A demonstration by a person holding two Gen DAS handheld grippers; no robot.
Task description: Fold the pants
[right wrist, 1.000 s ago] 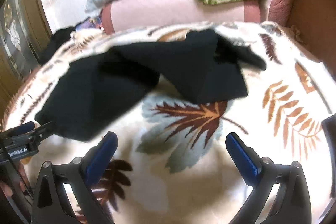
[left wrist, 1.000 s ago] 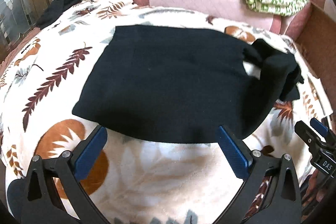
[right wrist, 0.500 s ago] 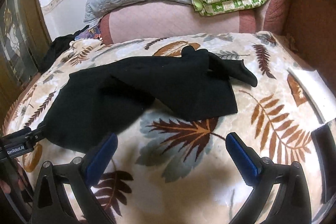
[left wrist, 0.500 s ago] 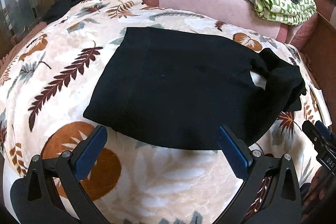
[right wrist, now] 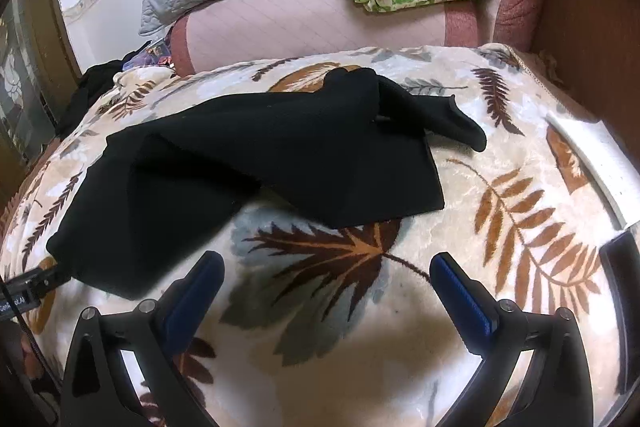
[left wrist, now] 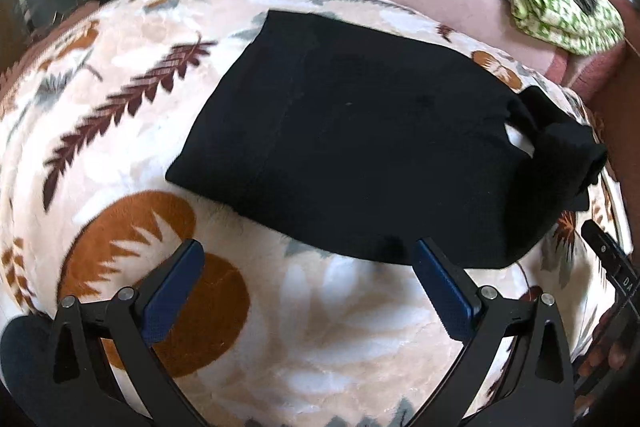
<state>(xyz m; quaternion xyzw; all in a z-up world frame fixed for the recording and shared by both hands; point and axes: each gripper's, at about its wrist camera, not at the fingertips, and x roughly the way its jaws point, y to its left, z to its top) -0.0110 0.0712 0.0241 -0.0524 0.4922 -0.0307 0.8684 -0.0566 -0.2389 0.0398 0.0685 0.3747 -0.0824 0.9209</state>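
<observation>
The black knit pants (left wrist: 360, 147) lie partly folded on the bed's cream plush blanket with brown leaf print (left wrist: 352, 327), their far end bunched into a rumpled heap (right wrist: 404, 107) toward the wooden side panel (right wrist: 592, 39). The left claw (left wrist: 308, 283) hangs wide open and empty just short of the near hem; the right claw (right wrist: 326, 291) is equally spread, holding nothing, over bare blanket. The likely trouble: pinching only the top layer, or plush along with cloth, would drag the fold askew, and that bunched end could stay trapped inside, leaving a lumpy bundle.
</observation>
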